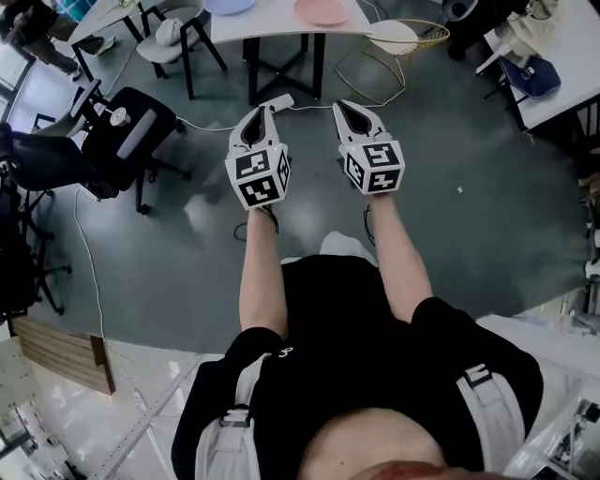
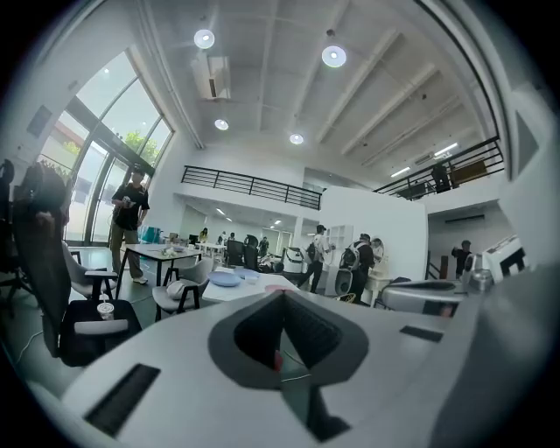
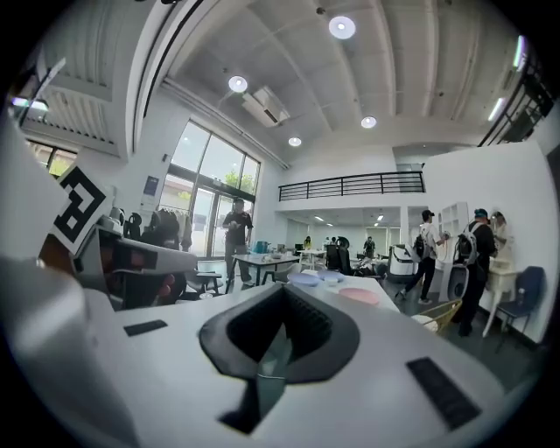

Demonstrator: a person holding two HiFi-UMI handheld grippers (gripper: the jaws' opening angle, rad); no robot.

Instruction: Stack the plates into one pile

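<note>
The room was a big, bright hall with a dark grey floor [image 1: 450, 216] and a high ceiling. A white table [image 1: 272, 26] stood ahead, and the top edge of the head view cut most of it off. On that table lay a pink plate [image 1: 322, 11] and a blue plate [image 1: 230, 5], both only partly in that picture. Other things on the table were too small to make out. People [image 3: 429, 254] stood far behind the table, small and dim. The left gripper [image 1: 267, 112] and the right gripper [image 1: 345, 108] were side by side, well short of the table. Both had their jaws pressed together with nothing in them. A black chair [image 1: 131, 131] stood left of the table.
</note>
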